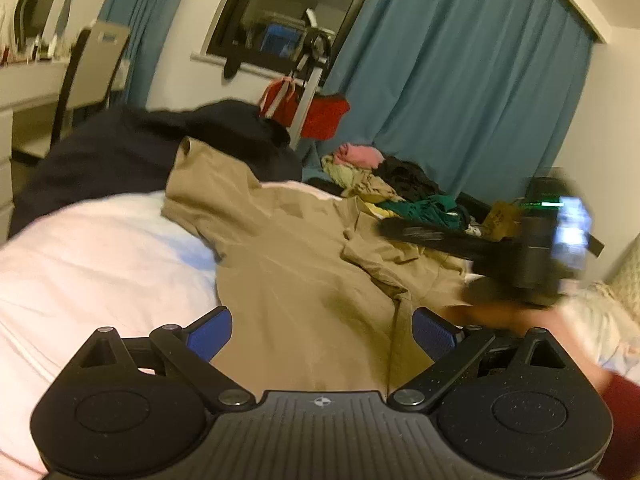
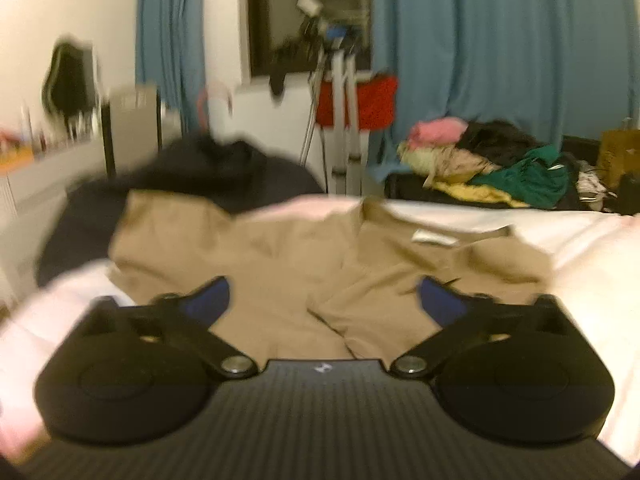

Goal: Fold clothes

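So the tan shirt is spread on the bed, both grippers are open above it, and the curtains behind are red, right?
Not quite: the curtains are blue, as the right wrist view shows; the red thing is only a cloth hanging by the window. The rest holds: the tan shirt lies spread on the bed, and the left gripper and right gripper are both open above it.

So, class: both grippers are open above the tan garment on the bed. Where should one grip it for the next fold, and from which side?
Probably the free sleeve end of the tan garment at, coming from the pale bedsheet side. It sticks out flat and clear, while the collar area is bunched.
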`<state>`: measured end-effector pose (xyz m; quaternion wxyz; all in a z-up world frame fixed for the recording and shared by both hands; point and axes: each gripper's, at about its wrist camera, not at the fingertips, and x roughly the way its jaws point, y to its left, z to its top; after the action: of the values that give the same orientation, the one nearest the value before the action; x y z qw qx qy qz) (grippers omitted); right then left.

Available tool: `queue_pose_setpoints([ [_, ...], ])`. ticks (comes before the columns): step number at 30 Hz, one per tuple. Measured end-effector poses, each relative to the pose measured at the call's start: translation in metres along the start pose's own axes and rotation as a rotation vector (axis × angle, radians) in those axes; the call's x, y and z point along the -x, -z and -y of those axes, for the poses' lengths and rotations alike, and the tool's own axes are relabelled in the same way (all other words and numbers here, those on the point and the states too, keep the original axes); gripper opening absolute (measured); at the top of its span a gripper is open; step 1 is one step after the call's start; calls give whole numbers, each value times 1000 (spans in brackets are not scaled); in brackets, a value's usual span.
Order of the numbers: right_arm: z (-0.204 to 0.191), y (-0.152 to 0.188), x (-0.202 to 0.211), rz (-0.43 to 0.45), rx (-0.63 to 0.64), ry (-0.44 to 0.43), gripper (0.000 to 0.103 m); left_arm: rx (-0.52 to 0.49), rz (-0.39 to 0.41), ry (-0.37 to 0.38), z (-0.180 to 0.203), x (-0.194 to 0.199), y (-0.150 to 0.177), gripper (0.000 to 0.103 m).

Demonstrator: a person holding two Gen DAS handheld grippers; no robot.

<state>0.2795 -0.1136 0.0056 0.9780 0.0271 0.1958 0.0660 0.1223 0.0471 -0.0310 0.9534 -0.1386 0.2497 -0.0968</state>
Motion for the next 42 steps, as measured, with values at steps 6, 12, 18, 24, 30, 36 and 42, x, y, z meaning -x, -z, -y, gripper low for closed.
queue_pose_setpoints([
  [6,7,8,118,86,-45,49,103,-65,30,26,22,27,6,98],
  [12,14,37,207,126,-165,61,103,-190,89,13,50,72,20,102],
  [18,22,69,243,137,-194,105,103,-190,36,14,57,82,37,102],
  [24,29,72,243,129,-232,100,103,-122,-43,-6,52,59,40,102],
  [30,37,78,240,126,-248,108,103,47,-143,-24,24,10,25,103],
  [36,47,87,222,90,-252,136,103,178,-191,-102,-14,-65,-17,102],
  [42,51,95,193,29,-257,155,103,201,-112,-225,-70,-137,-52,102],
])
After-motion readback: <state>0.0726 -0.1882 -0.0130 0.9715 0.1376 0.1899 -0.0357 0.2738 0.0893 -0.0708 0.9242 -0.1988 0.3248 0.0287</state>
